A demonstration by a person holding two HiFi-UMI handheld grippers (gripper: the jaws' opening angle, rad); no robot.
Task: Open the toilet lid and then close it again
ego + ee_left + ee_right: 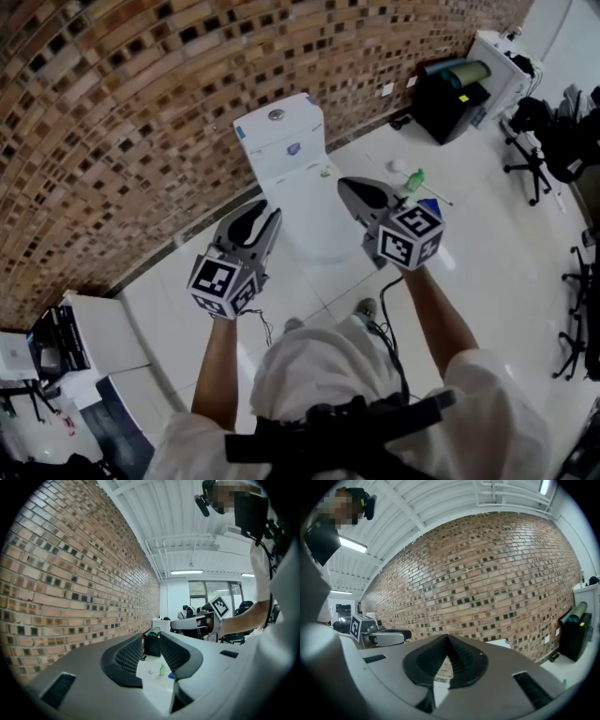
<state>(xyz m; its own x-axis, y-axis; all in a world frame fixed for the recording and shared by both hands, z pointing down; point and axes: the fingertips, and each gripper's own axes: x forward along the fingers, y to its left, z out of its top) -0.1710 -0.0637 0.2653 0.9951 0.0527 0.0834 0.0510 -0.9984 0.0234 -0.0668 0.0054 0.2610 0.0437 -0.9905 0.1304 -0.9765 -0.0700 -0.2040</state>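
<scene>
Toilet [286, 155]: white.
Wall [122, 103]: brick, mottled brown, tan and dark.
Floor [487, 225]: white tile.
Left gripper [267, 214], right gripper [345, 184]: grey, with black-and-white square markers.
Bottle [414, 180] beyond right gripper: green.
Cabinet [450, 103] beyond right gripper: black.

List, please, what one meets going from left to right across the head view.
white cabinet → left gripper → right gripper → black case → office chair. The toilet is left out because it overlaps both grippers.

You have open floor [487, 246] beside the toilet [295, 178]; the brick wall [141, 103] blocks behind it, and a green bottle [414, 179] stands at its right.
</scene>
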